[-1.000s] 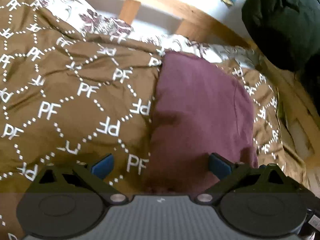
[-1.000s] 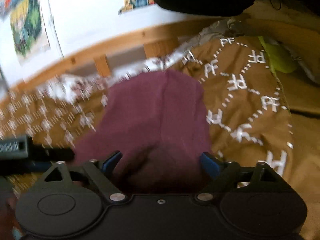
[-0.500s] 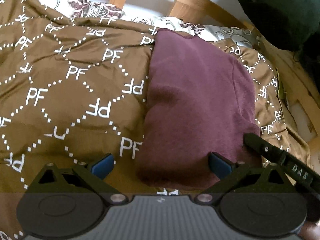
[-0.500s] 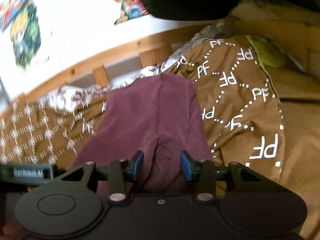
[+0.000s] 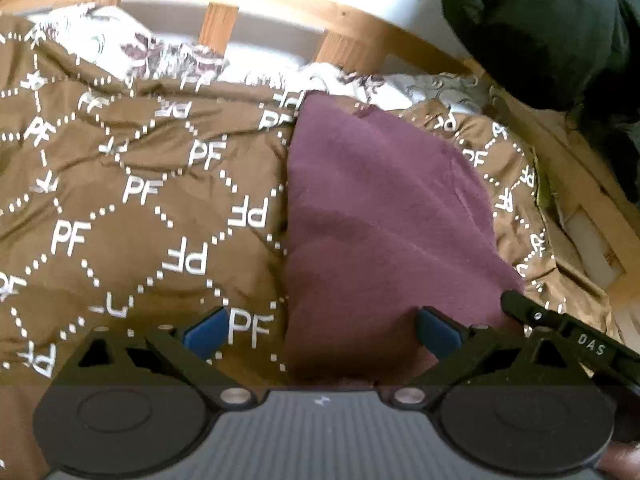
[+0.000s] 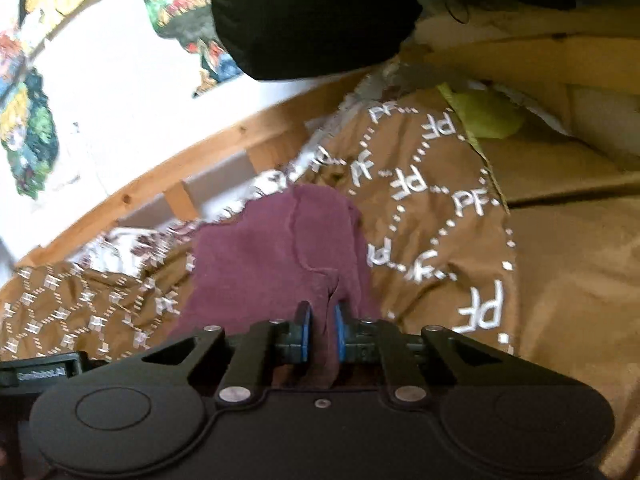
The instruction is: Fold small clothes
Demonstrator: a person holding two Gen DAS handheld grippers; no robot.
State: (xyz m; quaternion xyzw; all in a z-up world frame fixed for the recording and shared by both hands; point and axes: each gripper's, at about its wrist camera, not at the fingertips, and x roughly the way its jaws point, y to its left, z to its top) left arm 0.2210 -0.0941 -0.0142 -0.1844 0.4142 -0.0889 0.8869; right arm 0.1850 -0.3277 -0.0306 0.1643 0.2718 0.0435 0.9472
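Now your right gripper (image 6: pixel 320 330), lower centre, jaws closing on pinched maroon garment (image 6: pixel 280 256) edge for fold; left gripper (image 5: pixel 320 330) spread wide, empty.

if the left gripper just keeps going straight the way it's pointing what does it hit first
Probably the maroon garment: its near left edge lies between the open left gripper fingers, on the brown PF-print duvet. Depth is unclear, so it could meet the duvet at that edge instead.

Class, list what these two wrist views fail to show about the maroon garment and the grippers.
- Maroon garment, near hem: left view, hidden behind the left gripper.
- Same hem, right view: hidden behind the closing right gripper, cloth between its pads.
- Garment type: folded, unclear.
- Bedspread: blurred.
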